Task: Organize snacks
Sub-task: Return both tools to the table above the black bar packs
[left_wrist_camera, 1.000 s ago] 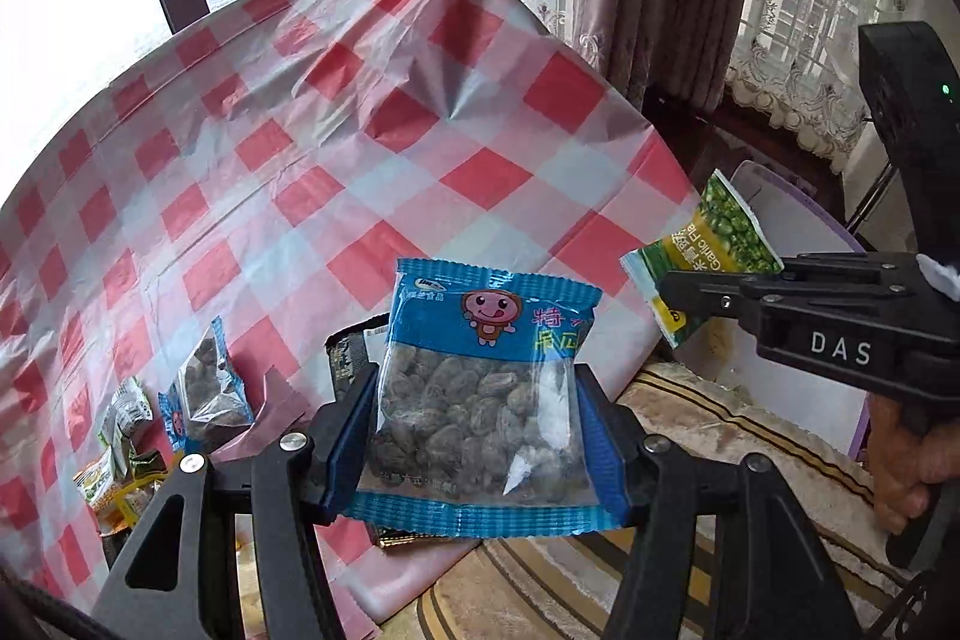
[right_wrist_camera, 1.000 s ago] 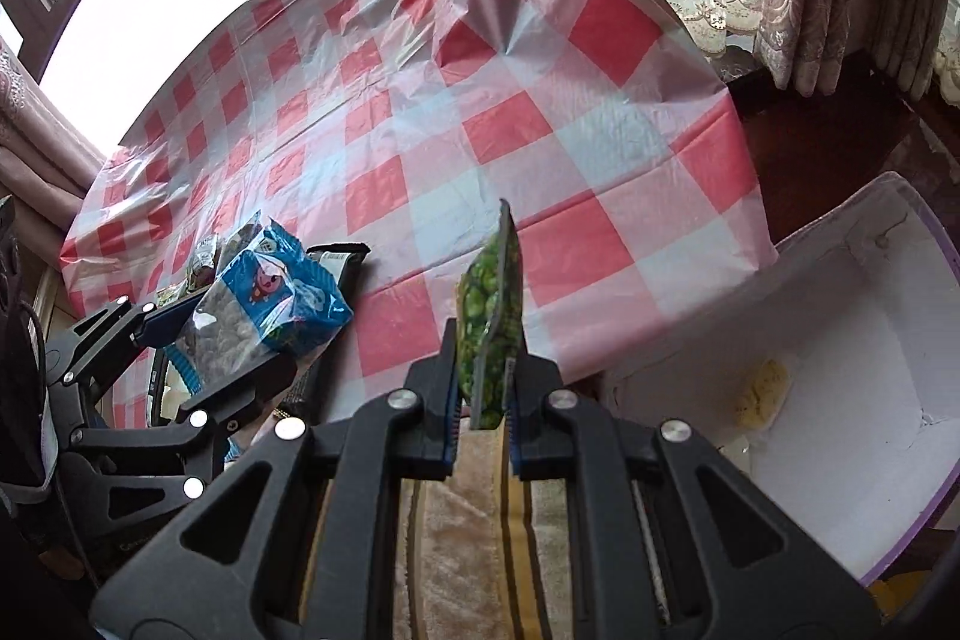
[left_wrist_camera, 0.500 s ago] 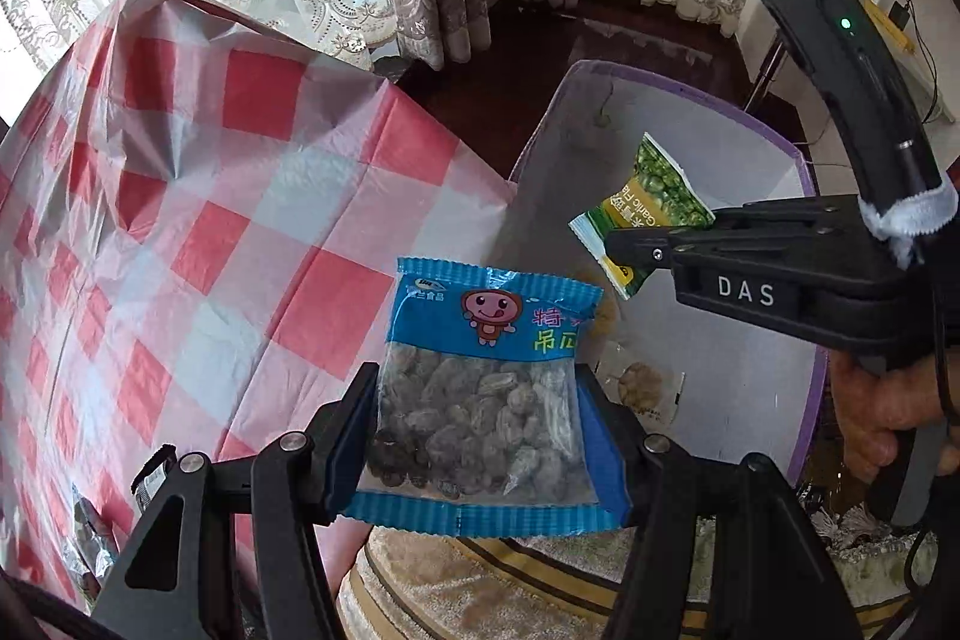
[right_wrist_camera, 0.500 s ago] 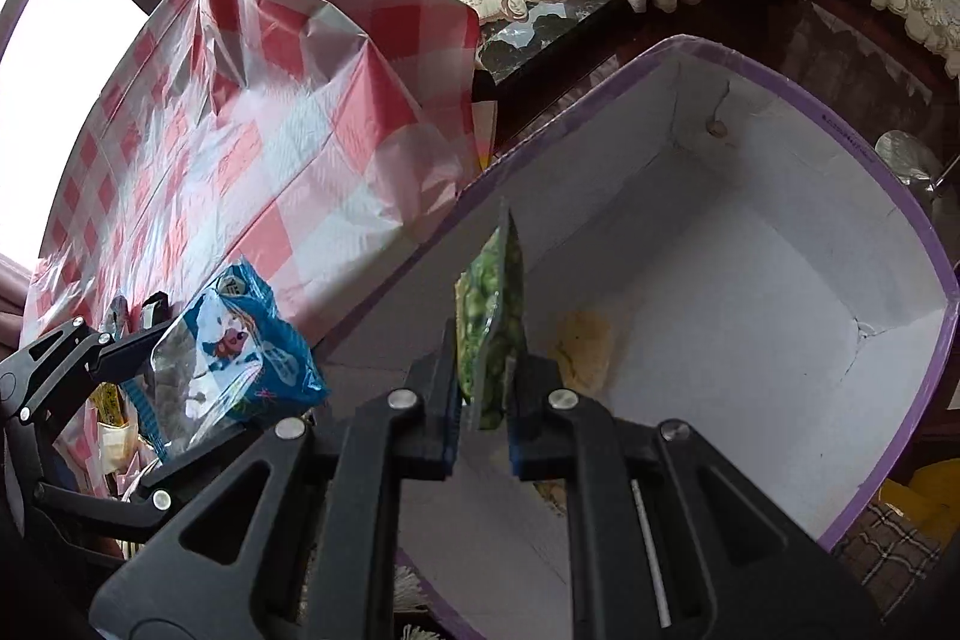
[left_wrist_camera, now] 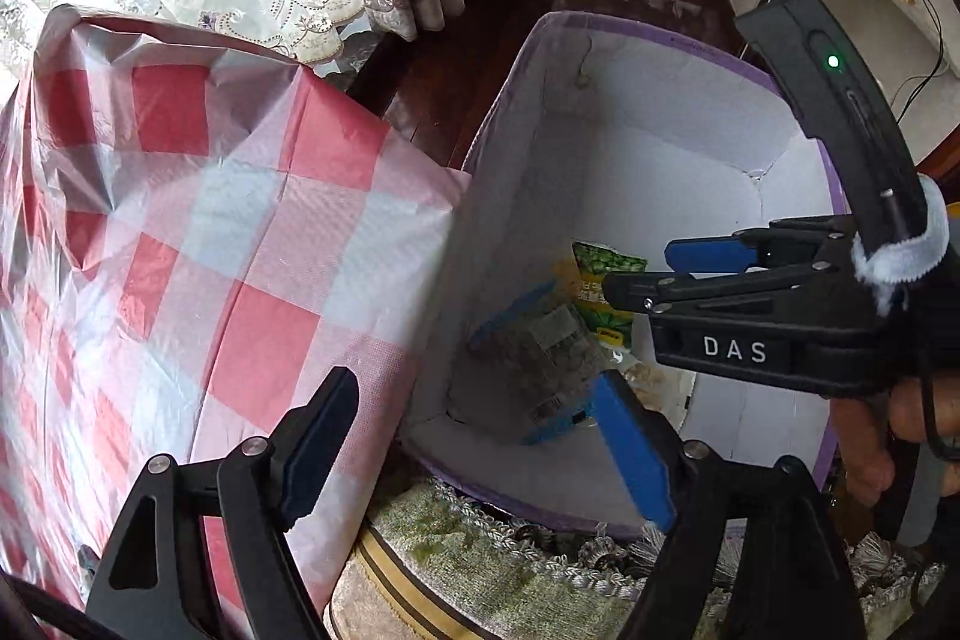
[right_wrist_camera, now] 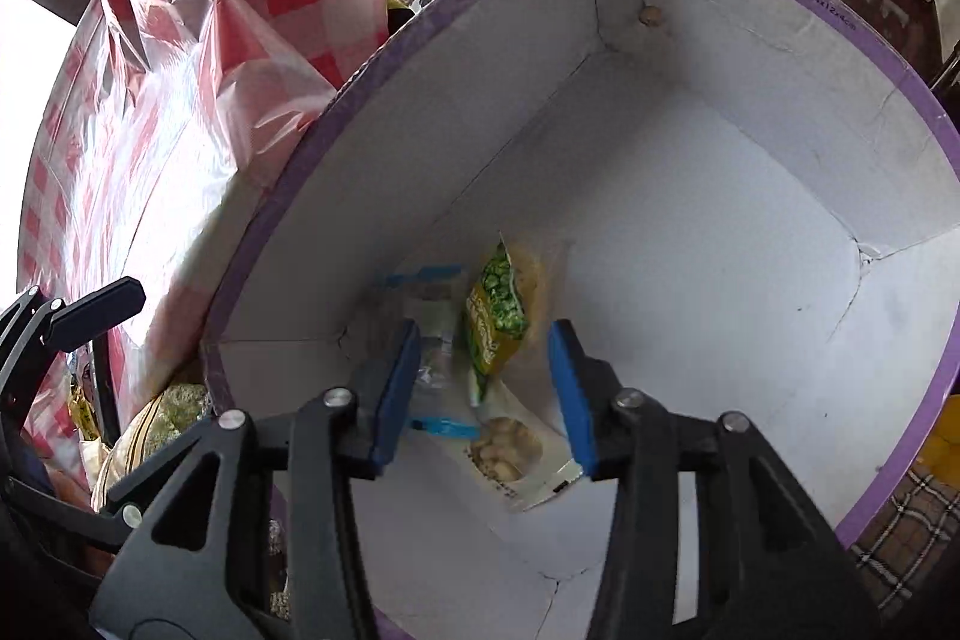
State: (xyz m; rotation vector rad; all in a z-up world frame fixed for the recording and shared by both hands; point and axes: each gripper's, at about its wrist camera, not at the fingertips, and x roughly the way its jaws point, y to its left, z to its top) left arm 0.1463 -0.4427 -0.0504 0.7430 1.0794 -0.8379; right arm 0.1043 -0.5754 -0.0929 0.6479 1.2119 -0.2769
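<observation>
Big picture first: the red-and-white checked tablecloth (left_wrist_camera: 240,232) fills the left, and beside it sits the white box with the purple rim (right_wrist_camera: 708,196), mouth up, both grippers pointed down into it. Inside, low in the near corner, there's the blue-edged clear packet of dark snacks (left_wrist_camera: 534,358), blurred, so whether it has landed or is dropping I can't say. Just beside it is the green pea packet (right_wrist_camera: 498,316), on edge, and a pale packet of nuts (right_wrist_camera: 510,451) lies flat on the box floor. The left gripper (left_wrist_camera: 480,442) is spreading its jaws, nothing between them. The right gripper (right_wrist_camera: 480,388) is spreading too, the pea packet below and free of its pads. So three packets in the box; a few more snack packets (right_wrist_camera: 81,406) peek out at the table edge, waiting.
</observation>
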